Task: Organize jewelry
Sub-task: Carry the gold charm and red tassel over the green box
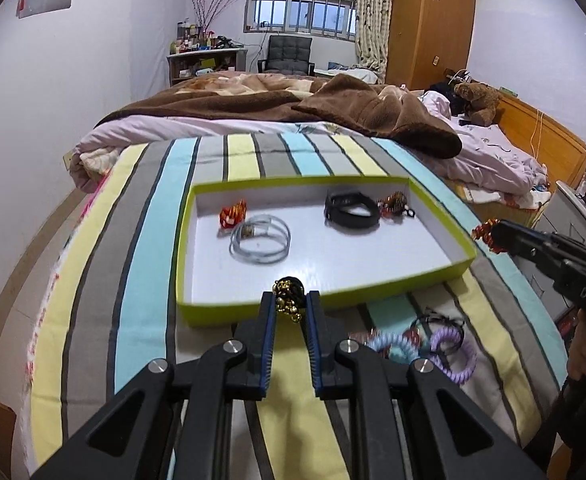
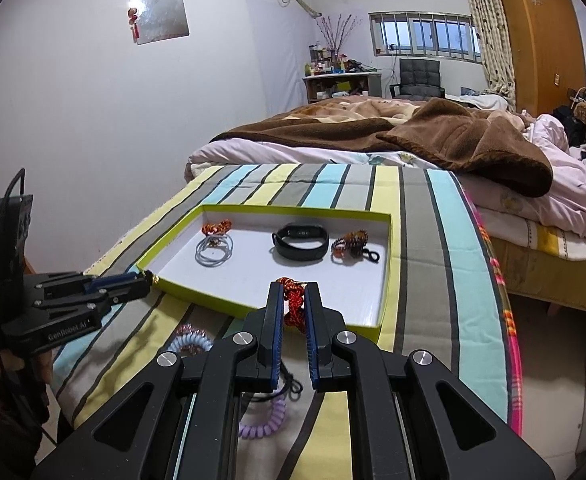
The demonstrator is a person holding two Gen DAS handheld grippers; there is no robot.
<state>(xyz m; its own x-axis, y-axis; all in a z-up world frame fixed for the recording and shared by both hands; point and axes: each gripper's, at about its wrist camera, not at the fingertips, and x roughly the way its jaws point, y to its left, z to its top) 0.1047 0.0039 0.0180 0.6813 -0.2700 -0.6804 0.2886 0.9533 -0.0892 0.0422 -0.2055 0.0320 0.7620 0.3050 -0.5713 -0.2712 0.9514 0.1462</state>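
Item: black-and-gold beaded band (image 1: 289,294), light, limp, slippery, clamped mid-loop in my left tool (image 1: 289,300); red braided band (image 2: 294,302), soft, pinched in my right tool (image 2: 294,296), both at the tray (image 1: 321,306) near edge.

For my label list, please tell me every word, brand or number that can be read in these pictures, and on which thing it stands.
"GenRoboAI": white letters on the body of the left gripper, right wrist view; the last letters are uncertain.
"DAS": on the body of the right gripper, left wrist view; cut off by the picture's edge.
Black fitness band: its screen shows marks too small to read.
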